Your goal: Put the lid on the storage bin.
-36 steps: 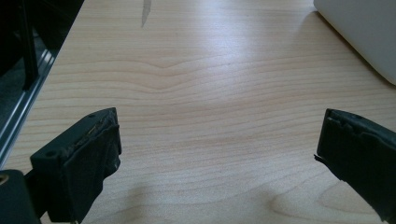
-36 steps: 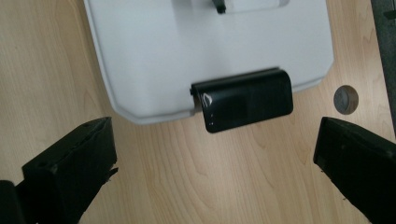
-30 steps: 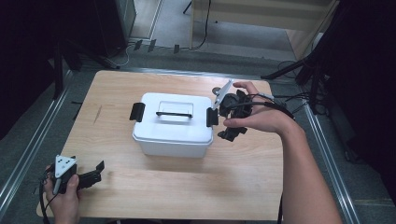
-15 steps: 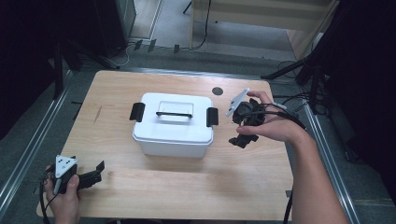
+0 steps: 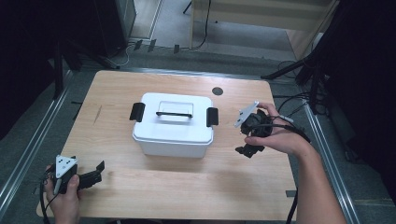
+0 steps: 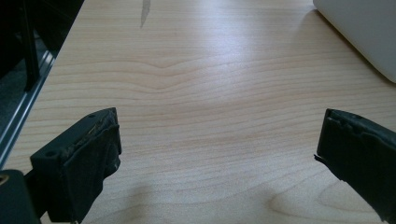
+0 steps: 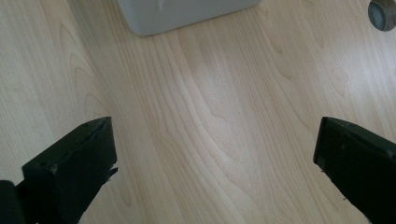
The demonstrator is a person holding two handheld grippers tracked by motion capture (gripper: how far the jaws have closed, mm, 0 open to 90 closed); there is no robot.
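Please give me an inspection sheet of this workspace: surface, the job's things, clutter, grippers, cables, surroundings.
Surface: wooden table, a dark streak near its left edge.
Job's things: white box, lid on, black latch at each end, black handle flat on top.
Clutter: small dark disc behind the box.
Grippers: left gripper open, low at the near left corner; right gripper open, right of the box, touching nothing.
Cables: one trails from each gripper; more cables on the floor at right.
Surroundings: grey floor, metal rails beside the table, wooden furniture behind.
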